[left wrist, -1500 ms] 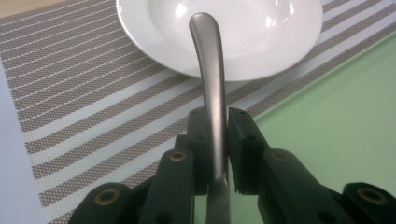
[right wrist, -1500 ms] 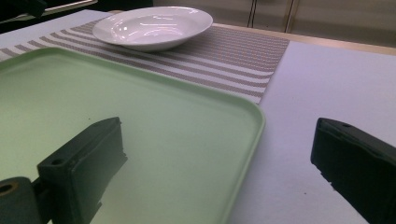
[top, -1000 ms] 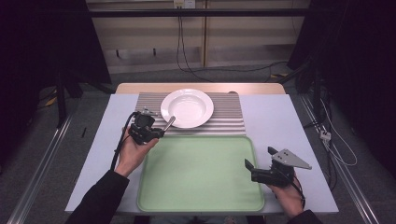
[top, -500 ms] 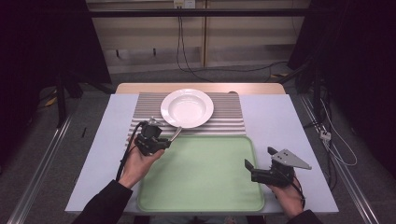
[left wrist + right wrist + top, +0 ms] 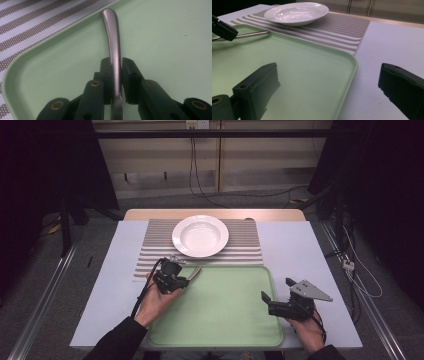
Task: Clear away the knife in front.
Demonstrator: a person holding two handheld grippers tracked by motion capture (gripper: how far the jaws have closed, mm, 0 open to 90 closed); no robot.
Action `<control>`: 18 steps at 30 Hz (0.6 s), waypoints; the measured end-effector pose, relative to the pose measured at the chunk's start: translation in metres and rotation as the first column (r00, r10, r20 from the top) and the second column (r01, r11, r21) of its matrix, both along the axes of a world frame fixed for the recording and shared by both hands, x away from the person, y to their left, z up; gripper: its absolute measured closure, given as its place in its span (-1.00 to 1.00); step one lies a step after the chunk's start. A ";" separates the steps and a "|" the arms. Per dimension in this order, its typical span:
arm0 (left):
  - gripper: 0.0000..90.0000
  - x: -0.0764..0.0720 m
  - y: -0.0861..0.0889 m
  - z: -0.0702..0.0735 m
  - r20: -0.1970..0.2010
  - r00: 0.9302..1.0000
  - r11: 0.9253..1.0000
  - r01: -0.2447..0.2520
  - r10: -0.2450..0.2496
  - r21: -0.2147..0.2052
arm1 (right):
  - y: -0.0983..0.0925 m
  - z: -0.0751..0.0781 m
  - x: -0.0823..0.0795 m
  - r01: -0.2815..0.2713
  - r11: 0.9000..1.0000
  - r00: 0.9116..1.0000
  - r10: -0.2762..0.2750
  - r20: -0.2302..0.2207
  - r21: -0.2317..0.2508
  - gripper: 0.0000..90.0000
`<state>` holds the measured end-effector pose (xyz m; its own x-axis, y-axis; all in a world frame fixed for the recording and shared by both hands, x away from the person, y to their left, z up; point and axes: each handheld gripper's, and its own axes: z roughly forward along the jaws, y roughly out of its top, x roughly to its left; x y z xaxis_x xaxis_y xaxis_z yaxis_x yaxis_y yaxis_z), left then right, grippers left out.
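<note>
- Left gripper (image 5: 186,276): jaws narrow, pads clamped on a metal utensil handle (image 5: 113,42); handle runs between the fingers (image 5: 106,75) and sticks out past the tips.
- Handle end sits over the far-left corner of the green tray (image 5: 225,320), near the striped mat (image 5: 150,255).
- Right gripper (image 5: 276,294): jaws wide, nothing between them, at the tray's right edge.
- White plate (image 5: 200,236) on the mat, apart from the handle.

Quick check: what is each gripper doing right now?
Left gripper: shut on the metal handle.
Right gripper: open, holding nothing.
</note>
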<state>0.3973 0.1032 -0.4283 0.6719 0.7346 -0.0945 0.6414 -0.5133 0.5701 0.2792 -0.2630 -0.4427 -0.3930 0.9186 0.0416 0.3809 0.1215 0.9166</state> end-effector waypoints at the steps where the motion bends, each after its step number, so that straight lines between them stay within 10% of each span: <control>1: 0.78 0.000 -0.001 -0.001 -0.006 1.000 1.000 0.003 -0.003 0.009 | 0.000 0.000 0.000 0.001 1.000 1.000 -0.001 0.000 -0.001 -0.94; 18: 0.77 -0.002 -0.004 -0.008 -0.028 1.000 0.999 0.001 0.000 0.033 | 0.000 0.000 0.000 0.003 1.000 1.000 -0.003 -0.002 0.001 -0.94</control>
<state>0.3953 0.0987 -0.4365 0.6695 0.7375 -0.0889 0.6568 -0.5318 0.5346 0.2790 -0.2633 -0.4428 -0.3899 0.9198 0.0433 0.3830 0.1192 0.9160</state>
